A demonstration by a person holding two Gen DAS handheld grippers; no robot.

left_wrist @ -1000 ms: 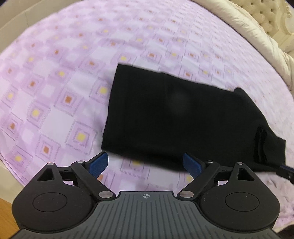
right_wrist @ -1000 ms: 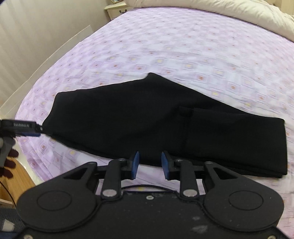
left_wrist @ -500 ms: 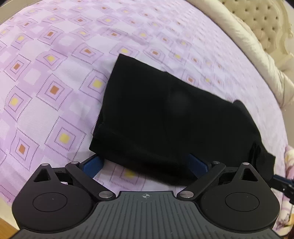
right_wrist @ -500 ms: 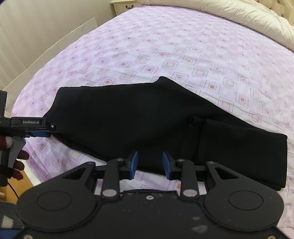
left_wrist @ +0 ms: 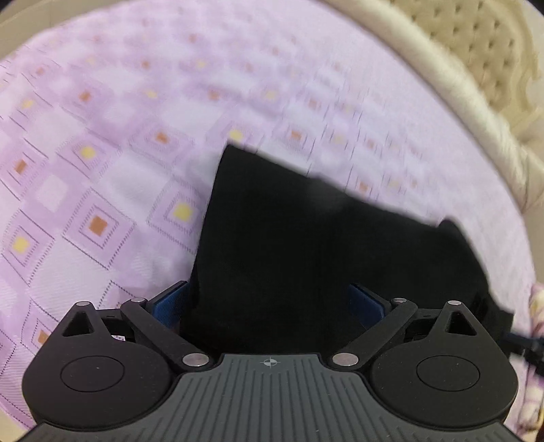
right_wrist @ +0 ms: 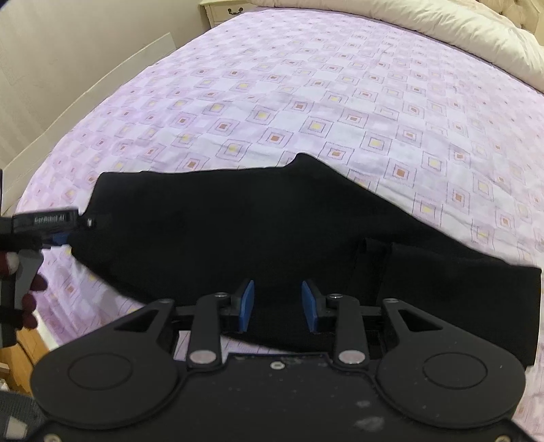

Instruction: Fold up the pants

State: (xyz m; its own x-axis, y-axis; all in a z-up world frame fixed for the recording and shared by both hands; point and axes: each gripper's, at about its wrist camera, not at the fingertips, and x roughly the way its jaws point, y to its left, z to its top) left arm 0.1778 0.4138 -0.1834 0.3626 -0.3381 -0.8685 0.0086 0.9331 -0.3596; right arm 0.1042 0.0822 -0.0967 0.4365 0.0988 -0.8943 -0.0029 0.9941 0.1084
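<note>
Black pants point(right_wrist: 238, 238) lie folded lengthwise across the lilac patterned bedsheet point(right_wrist: 340, 102). My left gripper point(left_wrist: 268, 295) stands wide open at one end of them, and the corner of the pants point(left_wrist: 306, 244) sits between its blue pads without being pressed. In the right wrist view that same left gripper point(right_wrist: 78, 227) reaches the left end of the cloth. My right gripper point(right_wrist: 278, 299) hovers over the near edge of the pants around their middle. Its pads are apart, with only a narrow gap and nothing pinched.
A cream duvet point(right_wrist: 408, 27) is bunched along the far side of the bed, below a tufted headboard point(left_wrist: 476, 51). A white nightstand point(right_wrist: 224, 10) stands at the back. The bed's edge and wooden floor point(right_wrist: 27, 343) lie at the near left, by the person's fingers point(right_wrist: 30, 299).
The left gripper has dropped closer to the pants' end, and the cloth now lies between its jaws. The right gripper has slid forward over the pants' near edge.
</note>
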